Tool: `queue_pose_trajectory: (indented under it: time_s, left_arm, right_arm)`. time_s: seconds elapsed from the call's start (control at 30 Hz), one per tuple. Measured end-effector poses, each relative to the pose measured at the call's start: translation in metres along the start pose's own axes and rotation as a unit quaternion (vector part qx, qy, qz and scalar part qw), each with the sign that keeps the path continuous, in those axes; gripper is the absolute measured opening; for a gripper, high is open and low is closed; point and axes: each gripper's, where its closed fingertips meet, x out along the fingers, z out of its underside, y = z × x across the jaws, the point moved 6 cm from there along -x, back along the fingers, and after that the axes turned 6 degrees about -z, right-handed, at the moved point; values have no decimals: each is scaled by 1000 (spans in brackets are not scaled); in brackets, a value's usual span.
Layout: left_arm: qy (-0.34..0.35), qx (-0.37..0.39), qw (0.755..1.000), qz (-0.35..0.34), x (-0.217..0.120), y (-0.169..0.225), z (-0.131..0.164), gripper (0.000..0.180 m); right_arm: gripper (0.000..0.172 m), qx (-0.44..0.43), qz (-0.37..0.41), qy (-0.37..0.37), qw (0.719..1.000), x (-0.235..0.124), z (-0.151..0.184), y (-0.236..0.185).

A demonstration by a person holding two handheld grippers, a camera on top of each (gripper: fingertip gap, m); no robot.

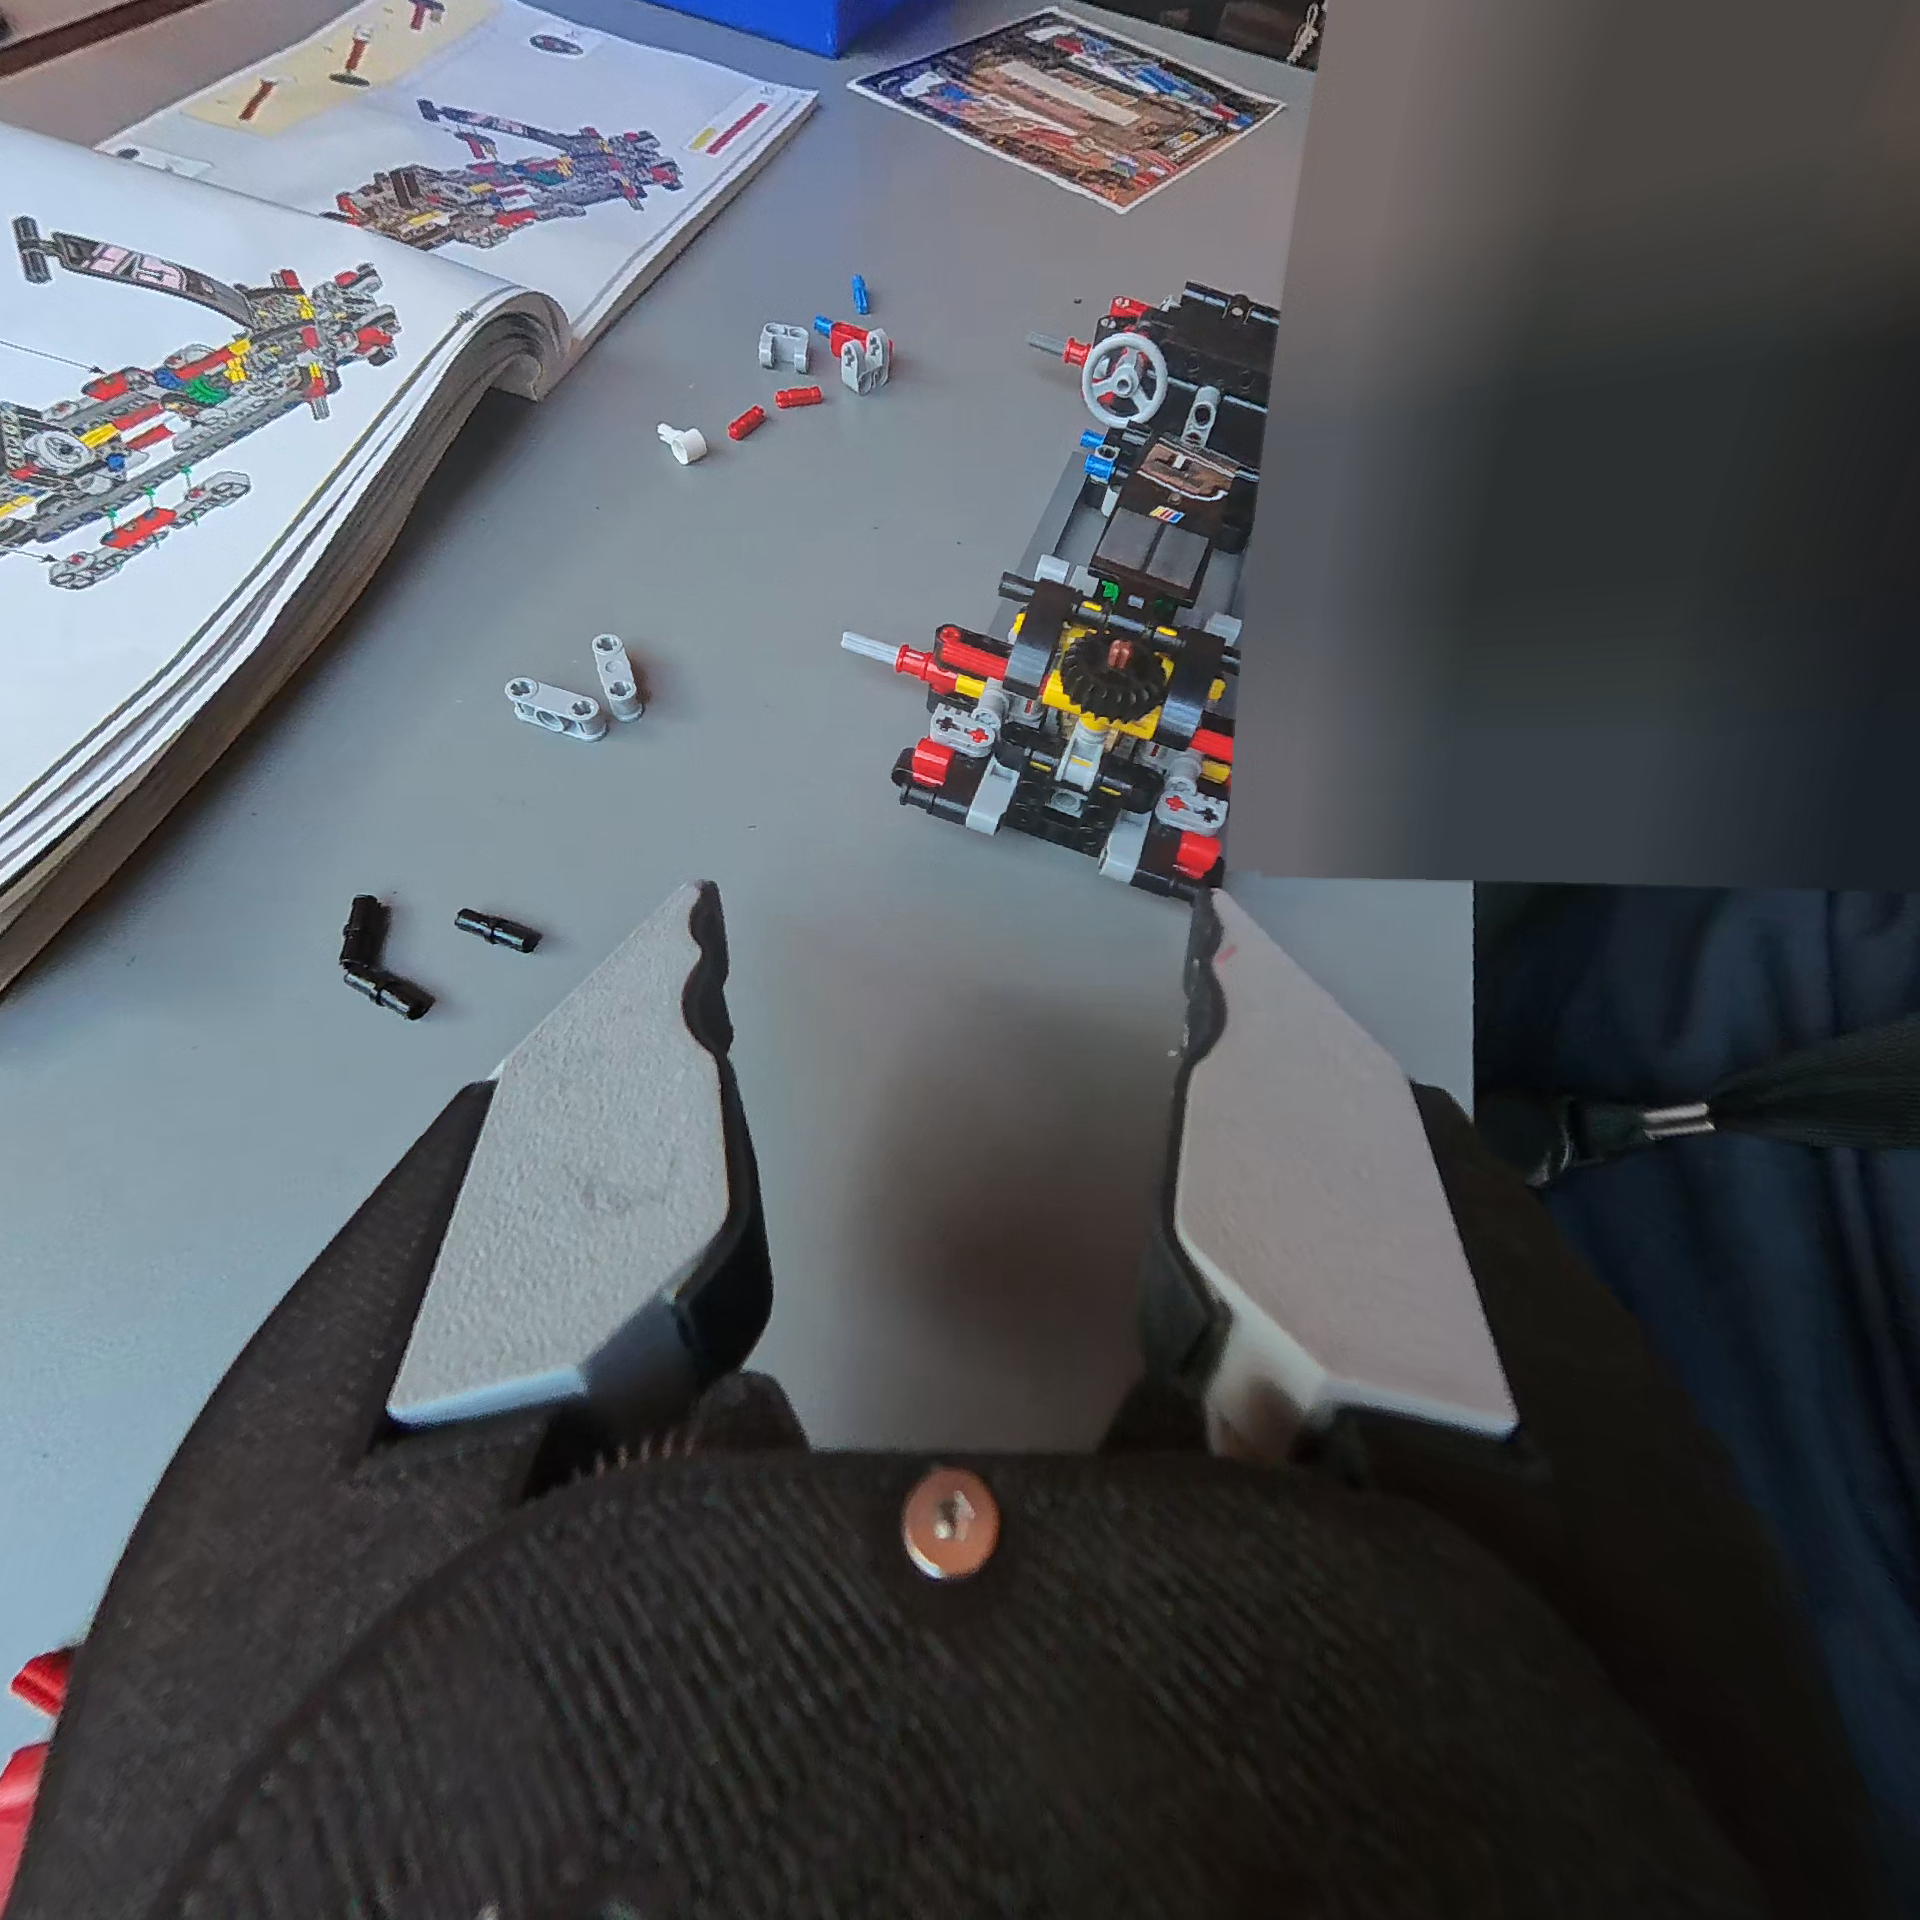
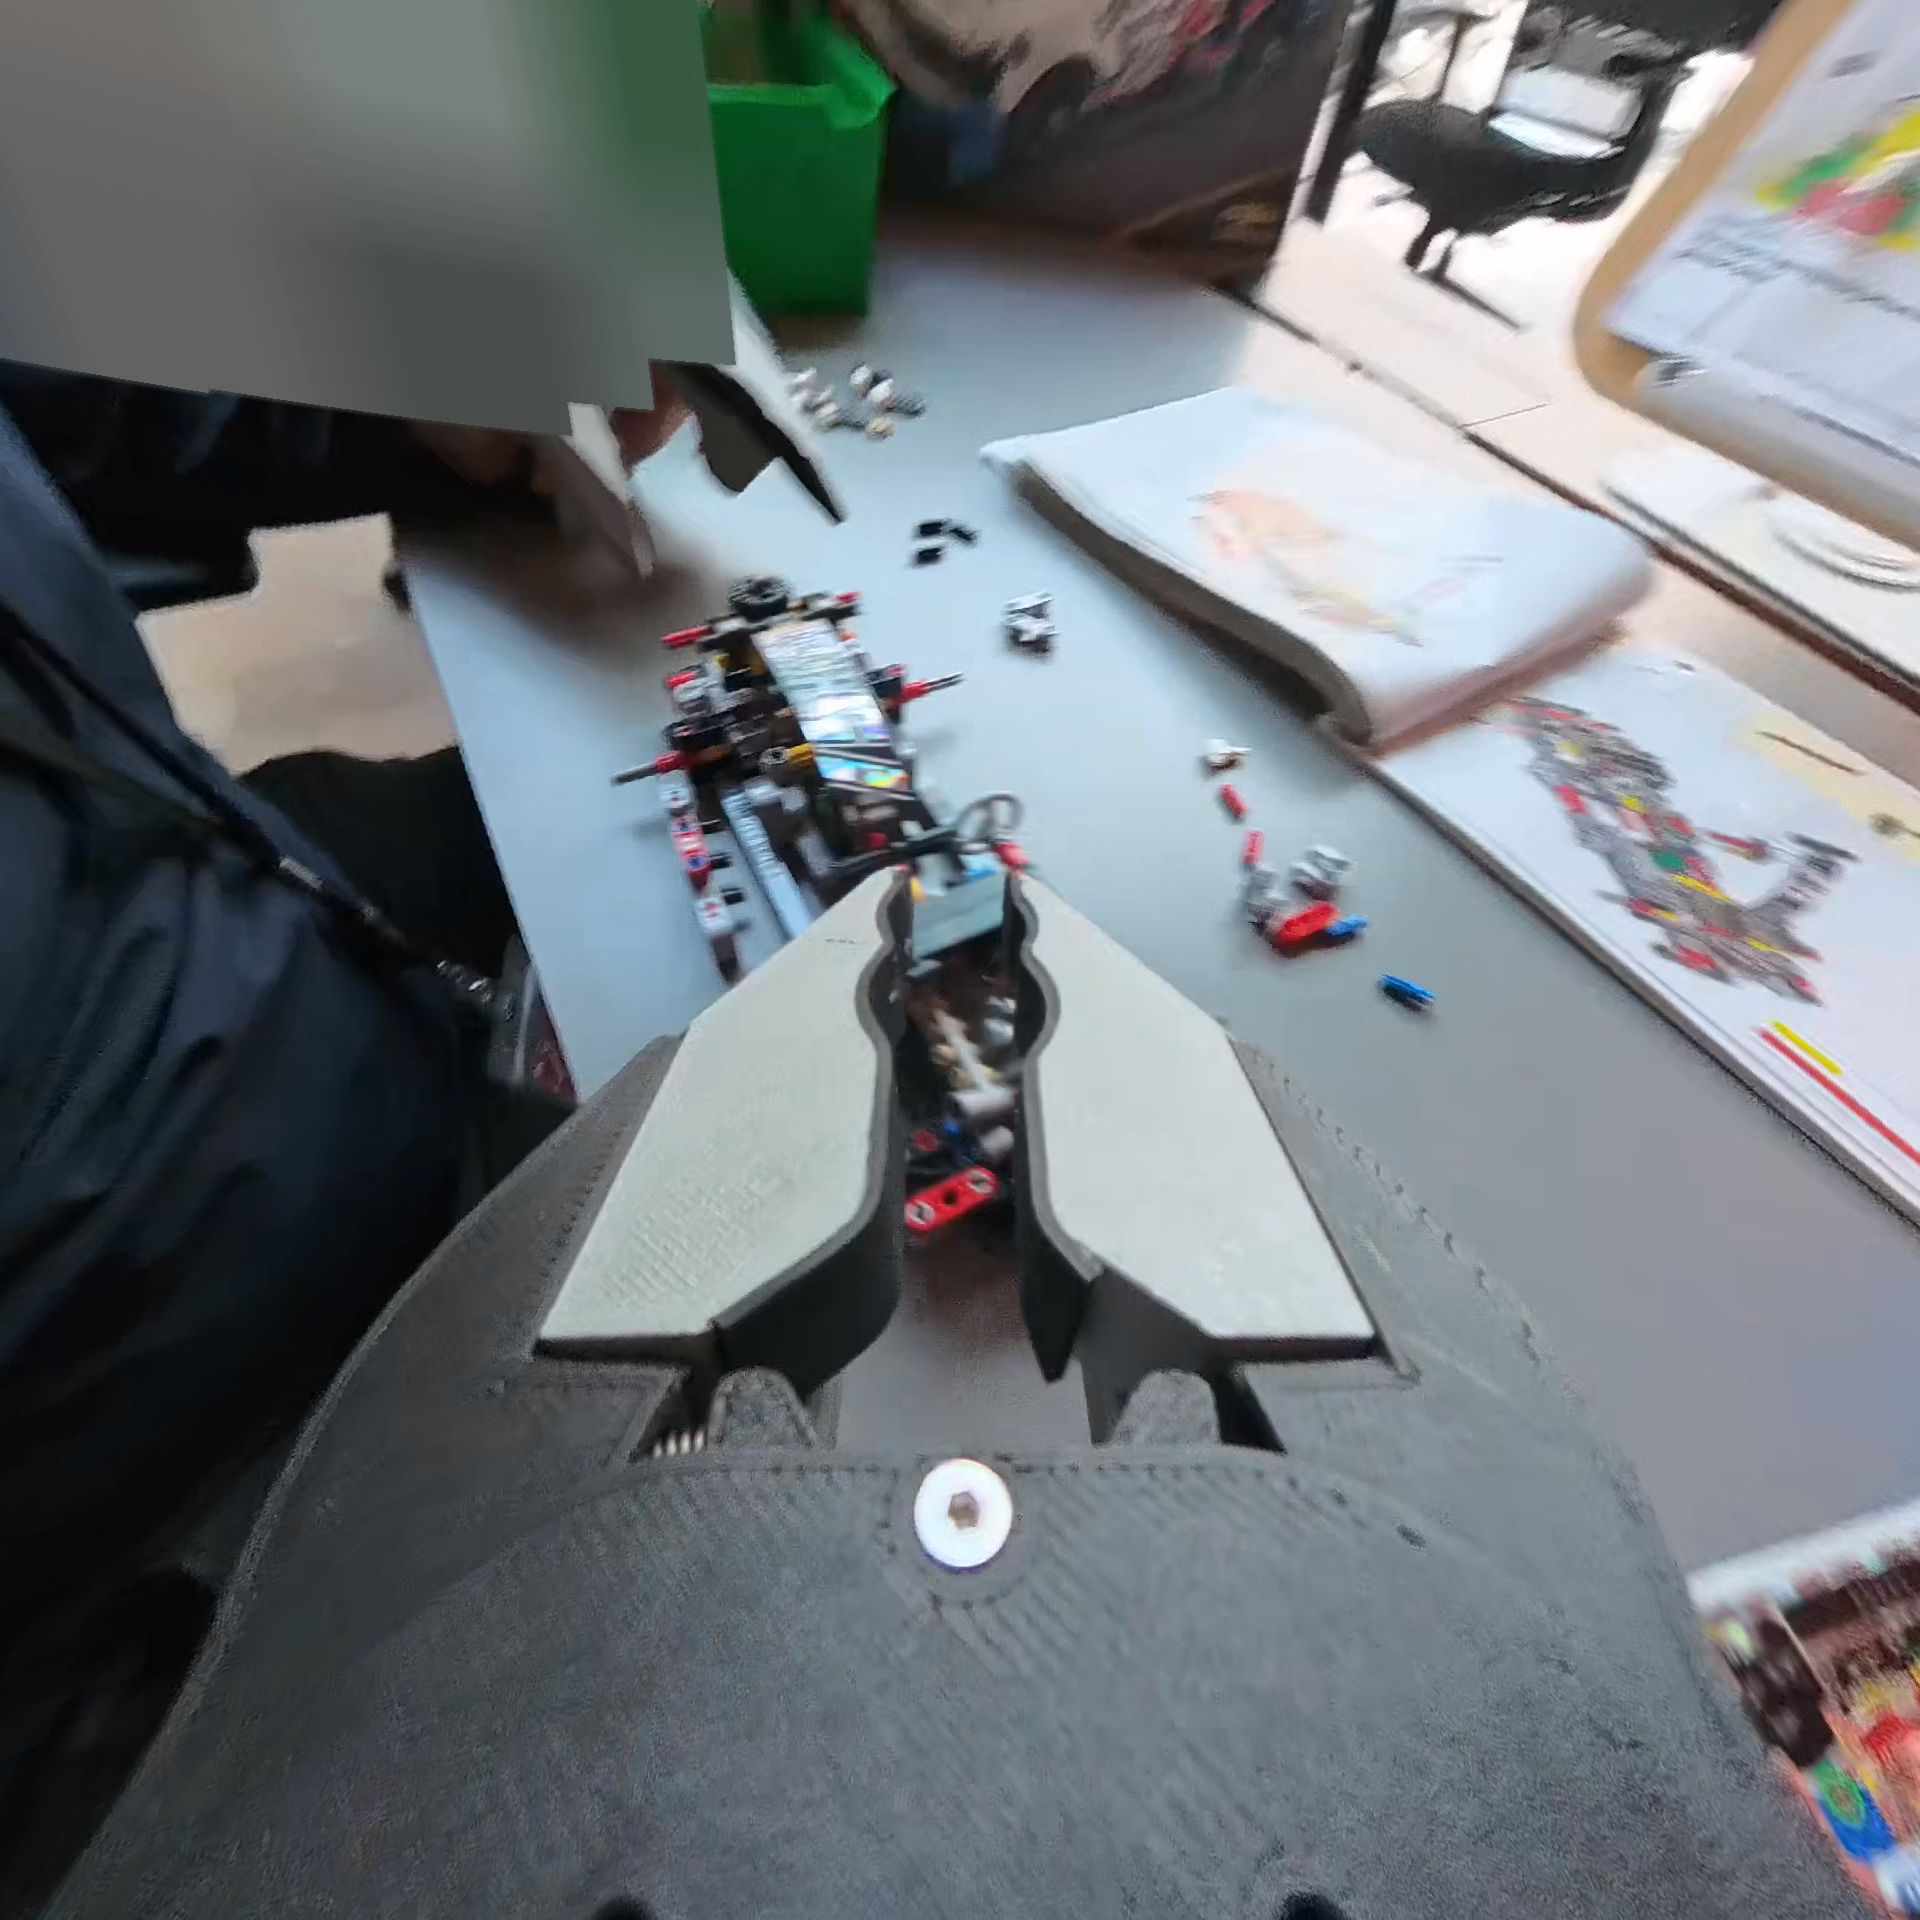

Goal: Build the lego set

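A grey desk (image 1: pixel 644 582) fills both views, with a window-lit room, a dark chair (image 2: pixel 1496 156) and a green bin (image 2: pixel 800 177) blurred beyond its far edge in the right wrist view. The largest thing lying on it is an open instruction booklet (image 1: pixel 260 436) with coloured build diagrams, thick pages curling at the spine; a smaller printed sheet (image 1: pixel 1070 104) lies farther back. Next in size is a long, partly built brick-toy chassis (image 1: pixel 1122 644), black with red, yellow and grey parts, carrying a grey steering wheel (image 1: pixel 1124 379) and a black bevel gear (image 1: pixel 1117 681). A person in dark blue clothing (image 2: pixel 156 1039) sits at the desk's edge. The left gripper (image 1: pixel 951 904) hangs over bare desk with its jaws spread wide and nothing between them, its right fingertip just beside the chassis's near corner. The right gripper (image 2: pixel 958 914) has its jaws nearly together around a grey part at the chassis's end (image 2: pixel 961 920); blur hides whether the pads press on it. Scattered small parts follow: two light grey connectors (image 1: pixel 582 691), three black pins (image 1: pixel 416 951) near the left gripper, then grey joints (image 1: pixel 826 353), red pins (image 1: pixel 774 408), a white piece (image 1: pixel 684 444) and a blue pin (image 1: pixel 859 293).
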Motion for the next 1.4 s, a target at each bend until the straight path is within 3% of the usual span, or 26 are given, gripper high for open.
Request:
queue_pose_trajectory:
  time_s: [0.2, 0.43, 1.4]
  left_arm:
    - [7, 10, 1000, -13, 0, 0, -1, 84]
    - [26, 26, 999, -32, -2, -1, -4, 78]
    - [111, -54, 992, -34, -23, -28, -11, 64]
  right_arm:
    - [29, 64, 109, 45, 991, -44, 33, 60]
    - [37, 107, 153, 82, 979, -45, 61, 96]
    - [42, 117, 292, 10, 949, -44, 71, 131]
